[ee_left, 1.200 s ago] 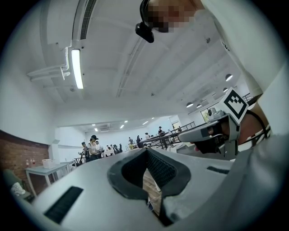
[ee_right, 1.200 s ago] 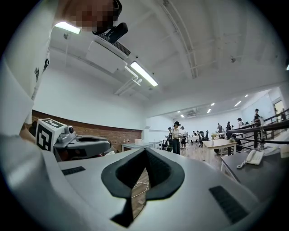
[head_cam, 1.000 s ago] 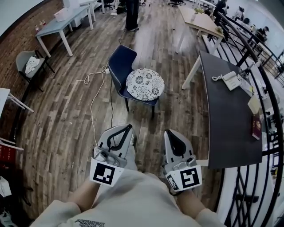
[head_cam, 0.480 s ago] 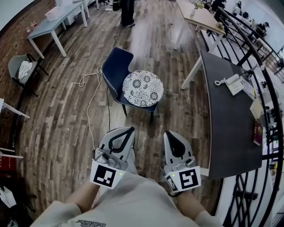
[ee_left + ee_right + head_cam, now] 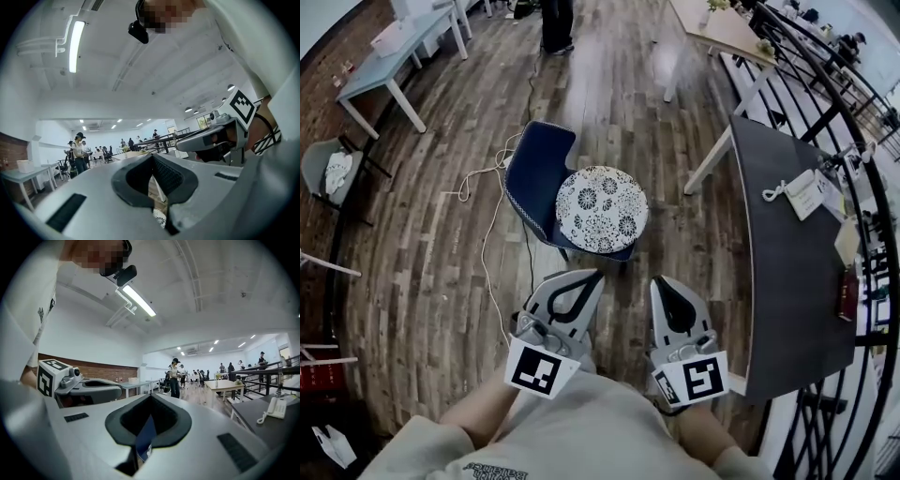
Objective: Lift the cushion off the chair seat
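A round white cushion [image 5: 601, 209] with a dark flower pattern lies on the seat of a navy blue chair [image 5: 532, 173], mid-floor in the head view. Both grippers are held level in front of the person, just short of the chair. My left gripper [image 5: 596, 274] has its tips together, empty, near the seat's front edge. My right gripper [image 5: 659, 279] is shut and empty too, a little right of the cushion. Through the left gripper's [image 5: 152, 156] jaw gap a sliver of the cushion [image 5: 160, 217] shows. Through the right gripper's [image 5: 150, 397] gap I see blue chair fabric [image 5: 146, 437].
A long dark table [image 5: 787, 272] with a white phone [image 5: 806, 194] runs along the right, beside a black railing [image 5: 862, 141]. A white cable [image 5: 492, 192] trails on the wood floor left of the chair. A pale table [image 5: 389, 52], a grey chair [image 5: 328, 169] and a standing person [image 5: 555, 23] are farther off.
The chair and cushion have drawn closer to both grippers as the person walked forward. Both grippers stayed shut and empty, side by side.
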### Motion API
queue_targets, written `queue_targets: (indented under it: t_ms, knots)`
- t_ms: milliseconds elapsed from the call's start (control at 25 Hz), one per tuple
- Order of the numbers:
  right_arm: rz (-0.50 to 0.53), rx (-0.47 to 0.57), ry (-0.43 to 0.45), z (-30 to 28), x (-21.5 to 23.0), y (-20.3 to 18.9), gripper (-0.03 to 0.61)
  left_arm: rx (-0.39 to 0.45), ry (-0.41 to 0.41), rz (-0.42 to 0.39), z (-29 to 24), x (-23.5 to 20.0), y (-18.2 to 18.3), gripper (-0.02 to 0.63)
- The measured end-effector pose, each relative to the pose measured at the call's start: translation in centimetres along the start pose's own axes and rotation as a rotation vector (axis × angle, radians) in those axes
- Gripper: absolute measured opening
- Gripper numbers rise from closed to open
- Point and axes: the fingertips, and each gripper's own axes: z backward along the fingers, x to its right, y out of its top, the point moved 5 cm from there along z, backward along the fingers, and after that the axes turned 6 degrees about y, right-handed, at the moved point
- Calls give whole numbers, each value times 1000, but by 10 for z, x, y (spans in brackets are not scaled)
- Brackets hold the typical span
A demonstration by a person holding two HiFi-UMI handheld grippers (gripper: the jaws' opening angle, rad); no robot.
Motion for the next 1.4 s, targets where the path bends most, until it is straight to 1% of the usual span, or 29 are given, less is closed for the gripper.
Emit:
queue_targets:
  t_ms: [120, 320, 520, 720, 800, 960, 1080, 1160, 1240, 1280, 1320, 1400]
  knots:
    - [7, 1, -15, -37, 17, 7, 2, 8, -6, 0, -26, -33, -5, 5]
    - [20, 11, -60, -84, 45, 19, 1, 31, -15, -38, -65, -81, -10, 5]
    - [33, 22, -96, -106, 68, 29, 2, 46, -22, -40, -95, -105, -10, 4]
    - [35, 14, -105, -110, 88, 31, 2, 42, -32, -30, -114, -106, -7, 4]
    - [25, 17, -90, -109, 96, 30, 2, 45, -31, -21, -121, -103, -6, 5]
    - [15, -4, -61, -107, 109, 25, 2, 12, -39, 11, -128, -91, -3, 5]
    - [8, -9, -57, -107, 120, 23, 2, 22, -24, 3, -134, -86, -2, 5]
    - [1, -18, -52, -108, 126, 20, 2, 25, -21, 23, -137, -85, -6, 5]
    - [-6, -29, -51, -110, 133, 15, 2, 54, -32, 66, -142, -83, -8, 4]
    - [-9, -34, -52, -112, 137, 13, 2, 79, -39, 70, -147, -82, -8, 4]
    - [-10, -39, -54, -116, 142, 10, 2, 101, -44, 58, -153, -82, -8, 5]
    - [-12, -51, -59, -124, 152, 4, 2, 119, -45, 25, -170, -83, -12, 5]
